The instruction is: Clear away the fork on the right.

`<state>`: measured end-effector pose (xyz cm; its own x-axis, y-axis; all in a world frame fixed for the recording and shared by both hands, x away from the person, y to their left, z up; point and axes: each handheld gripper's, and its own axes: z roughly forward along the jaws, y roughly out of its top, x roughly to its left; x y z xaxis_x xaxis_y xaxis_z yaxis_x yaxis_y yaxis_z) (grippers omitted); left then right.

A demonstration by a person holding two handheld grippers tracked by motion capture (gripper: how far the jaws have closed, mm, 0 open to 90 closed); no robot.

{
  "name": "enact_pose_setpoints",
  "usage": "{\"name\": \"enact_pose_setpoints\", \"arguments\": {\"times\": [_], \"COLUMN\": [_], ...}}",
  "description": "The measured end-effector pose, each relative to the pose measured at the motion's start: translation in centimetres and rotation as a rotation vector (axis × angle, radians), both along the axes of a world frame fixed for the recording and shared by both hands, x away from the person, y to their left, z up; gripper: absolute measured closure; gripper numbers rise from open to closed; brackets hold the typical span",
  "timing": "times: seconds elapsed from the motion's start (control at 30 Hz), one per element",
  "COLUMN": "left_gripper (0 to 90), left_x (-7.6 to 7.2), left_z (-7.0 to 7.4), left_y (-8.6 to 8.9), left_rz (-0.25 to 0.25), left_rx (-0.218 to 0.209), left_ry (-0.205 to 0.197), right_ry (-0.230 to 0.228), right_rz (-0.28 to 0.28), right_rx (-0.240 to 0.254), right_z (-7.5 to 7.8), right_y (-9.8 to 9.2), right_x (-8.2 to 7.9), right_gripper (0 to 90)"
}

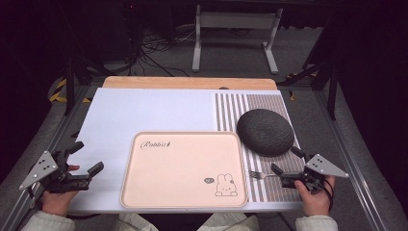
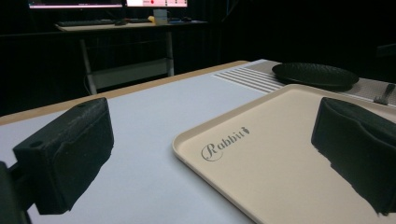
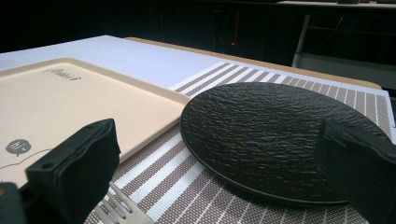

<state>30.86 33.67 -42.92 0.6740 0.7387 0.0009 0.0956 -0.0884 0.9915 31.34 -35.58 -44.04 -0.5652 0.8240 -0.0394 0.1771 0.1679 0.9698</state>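
Note:
A beige tray (image 1: 183, 168) printed with "Rabbit" and a small bunny lies at the middle front of the table. To its right a round black textured plate (image 1: 265, 132) rests on a striped placemat (image 1: 250, 103), and a metal fork (image 1: 260, 174) lies on the mat near the tray's right edge. My left gripper (image 1: 87, 157) hovers open and holds nothing, just left of the tray (image 2: 289, 140). My right gripper (image 1: 287, 160) is open too, low over the mat (image 3: 173, 182). The fork (image 3: 119, 207) lies just ahead of its left jaw, and the plate (image 3: 261, 130) sits right in front.
A white sheet (image 1: 144, 110) covers most of the wooden table; bare white surface lies behind and left of the tray. Beyond the far edge stand a metal frame (image 1: 235, 33) and floor cables (image 1: 154, 53). Metal rails (image 1: 351, 159) run along both table sides.

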Motion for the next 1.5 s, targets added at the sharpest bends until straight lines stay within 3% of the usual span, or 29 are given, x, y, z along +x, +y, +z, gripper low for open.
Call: {"name": "enact_pose_setpoints", "arguments": {"times": [0.53, 0.73, 0.8, 1.0, 1.07, 1.4, 1.5], "left_gripper": [0.0, 0.0, 0.0, 0.0, 0.0, 0.0, 0.0], "left_x": [0.0, 0.0, -0.1, 0.0, 0.0, 0.0, 0.0], "left_z": [0.0, 0.0, 0.0, 0.0, 0.0, 0.0, 0.0], "left_y": [0.1, 0.0, -0.1, 0.0, 0.0, 0.1, 0.1], "left_rz": [-0.004, -0.001, 0.0, -0.004, -0.009, -0.007, -0.005], "left_rx": [0.001, -0.002, -0.003, 0.0, -0.015, -0.019, -0.02], "left_ry": [0.0, 0.002, 0.0, 0.001, 0.004, 0.004, 0.004], "right_ry": [0.004, 0.007, 0.007, 0.024, 0.033, 0.083, 0.109], "right_rz": [0.006, 0.015, 0.027, 0.041, 0.04, 0.079, 0.075], "right_rx": [0.003, 0.022, 0.005, 0.008, 0.034, 0.004, 0.019], "right_z": [0.0, 0.5, 0.7, 1.3, 1.7, 3.3, 3.7], "right_y": [0.1, 0.4, 0.6, 1.0, 1.3, 2.3, 2.5], "right_x": [0.1, 0.6, 1.0, 1.7, 2.1, 3.4, 3.9], "right_gripper": [0.9, 1.0, 1.0, 1.0, 1.8, 1.8, 2.0]}}
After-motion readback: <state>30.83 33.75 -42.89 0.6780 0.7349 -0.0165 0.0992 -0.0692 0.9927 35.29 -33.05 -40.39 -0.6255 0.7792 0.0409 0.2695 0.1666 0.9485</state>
